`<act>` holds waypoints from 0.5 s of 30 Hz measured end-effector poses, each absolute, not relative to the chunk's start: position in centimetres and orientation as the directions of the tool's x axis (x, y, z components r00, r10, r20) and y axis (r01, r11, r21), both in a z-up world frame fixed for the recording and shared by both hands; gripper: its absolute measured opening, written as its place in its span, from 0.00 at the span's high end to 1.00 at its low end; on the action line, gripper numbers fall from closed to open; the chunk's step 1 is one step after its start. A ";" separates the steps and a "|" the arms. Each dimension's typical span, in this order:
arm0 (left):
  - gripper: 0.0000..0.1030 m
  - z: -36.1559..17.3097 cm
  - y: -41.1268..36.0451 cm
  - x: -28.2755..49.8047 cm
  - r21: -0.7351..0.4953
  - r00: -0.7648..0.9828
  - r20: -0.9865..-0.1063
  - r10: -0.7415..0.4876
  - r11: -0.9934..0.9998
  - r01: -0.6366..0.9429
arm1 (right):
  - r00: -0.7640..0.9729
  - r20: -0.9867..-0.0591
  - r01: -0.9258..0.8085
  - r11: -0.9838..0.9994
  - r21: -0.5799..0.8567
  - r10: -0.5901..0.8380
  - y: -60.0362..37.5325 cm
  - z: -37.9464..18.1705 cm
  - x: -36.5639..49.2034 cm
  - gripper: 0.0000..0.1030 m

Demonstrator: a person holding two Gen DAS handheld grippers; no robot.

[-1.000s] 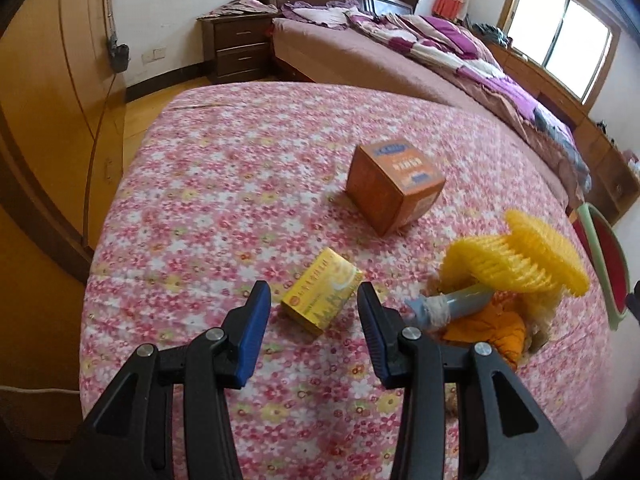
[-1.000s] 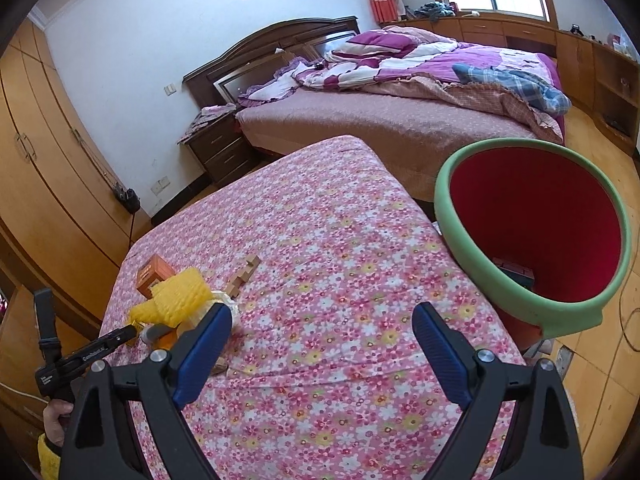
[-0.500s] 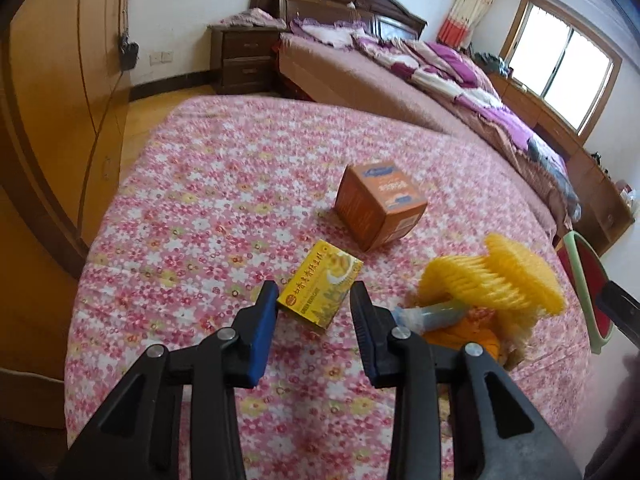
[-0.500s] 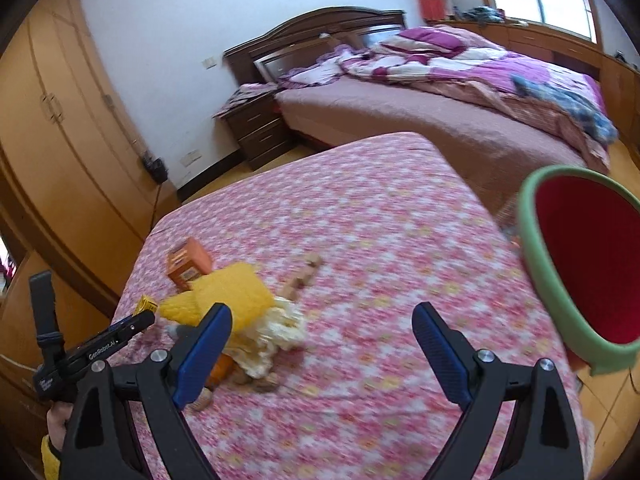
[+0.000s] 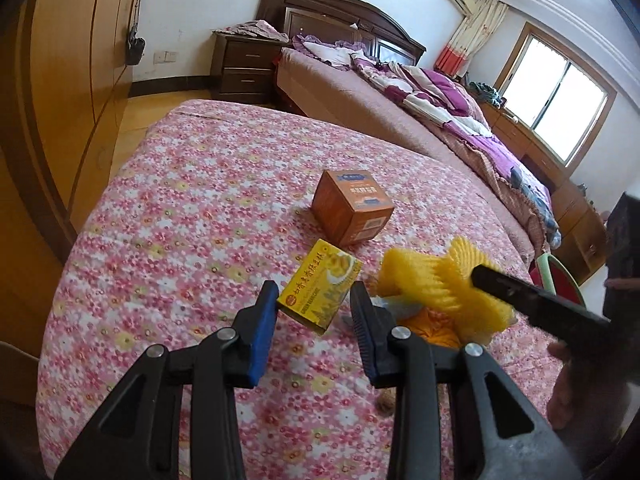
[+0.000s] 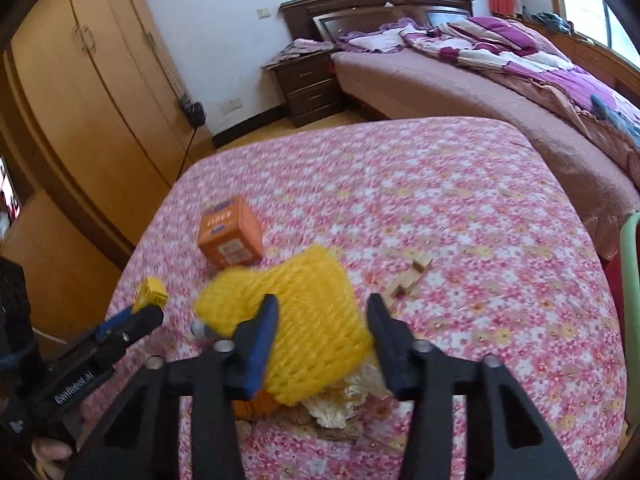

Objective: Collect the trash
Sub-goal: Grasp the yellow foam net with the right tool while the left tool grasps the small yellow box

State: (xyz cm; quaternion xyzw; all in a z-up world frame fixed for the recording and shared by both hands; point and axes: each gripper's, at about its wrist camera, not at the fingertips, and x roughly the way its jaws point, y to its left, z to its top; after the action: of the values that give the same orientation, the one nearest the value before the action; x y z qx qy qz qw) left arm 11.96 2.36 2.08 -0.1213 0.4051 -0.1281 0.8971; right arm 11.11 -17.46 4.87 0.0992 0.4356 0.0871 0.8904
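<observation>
A small yellow box (image 5: 320, 286) sits between the fingers of my left gripper (image 5: 314, 302), lifted a little off the floral bedspread (image 5: 200, 208); the jaws touch its sides. It also shows in the right wrist view (image 6: 151, 292). A yellow foam net (image 6: 304, 328) lies on a heap of orange and pale scraps (image 6: 340, 400). My right gripper (image 6: 322, 316) is open with the net between its fingers. An orange box (image 5: 352, 208) stands behind; it also shows in the right wrist view (image 6: 230, 230).
A green-rimmed red bin (image 6: 630, 280) stands off the bed's right edge. Small wooden pieces (image 6: 408, 280) lie right of the net. A second bed (image 5: 440, 112), a nightstand (image 5: 244, 68) and wardrobes (image 6: 92, 92) surround the bedspread.
My left gripper closed in on the yellow box and raised it. My right gripper swung left from the bin and came down over the yellow foam net, its jaws narrower.
</observation>
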 end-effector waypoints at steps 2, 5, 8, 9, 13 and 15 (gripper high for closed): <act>0.64 1.9 2.3 11.8 -0.326 0.635 -0.697 -0.333 0.936 0.133 | 0.611 -0.756 -0.084 0.969 0.232 0.233 -17.3 4.6 10.6 0.67; 0.64 1.6 2.2 11.3 -0.328 0.635 -0.697 -0.334 0.935 0.131 | 0.632 -0.739 -0.084 0.969 0.233 0.232 -17.5 4.7 9.9 0.75; 0.64 1.7 2.2 10.8 -0.338 0.636 -0.692 -0.342 0.932 0.133 | 0.662 -0.712 -0.080 0.967 0.243 0.234 -17.9 5.1 8.8 0.84; 0.64 1.7 2.1 10.6 -0.339 0.637 -0.690 -0.344 0.931 0.134 | 0.670 -0.704 -0.081 0.966 0.246 0.235 -18.0 5.3 8.6 0.86; 0.64 2.0 1.8 9.8 -0.349 0.634 -0.687 -0.354 0.927 0.139 | 0.693 -0.666 -0.087 0.950 0.301 0.275 -18.7 6.1 7.2 0.87; 0.64 2.2 1.6 9.4 -0.357 0.634 -0.683 -0.363 0.923 0.145 | 0.710 -0.643 -0.084 0.942 0.325 0.285 -19.3 6.8 6.4 0.87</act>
State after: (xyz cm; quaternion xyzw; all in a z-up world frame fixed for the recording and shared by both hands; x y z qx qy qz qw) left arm 9.36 1.58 2.21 -0.1355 0.4037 -0.1422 0.8936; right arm 6.36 -19.28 6.81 0.1369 0.3669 0.1010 0.9146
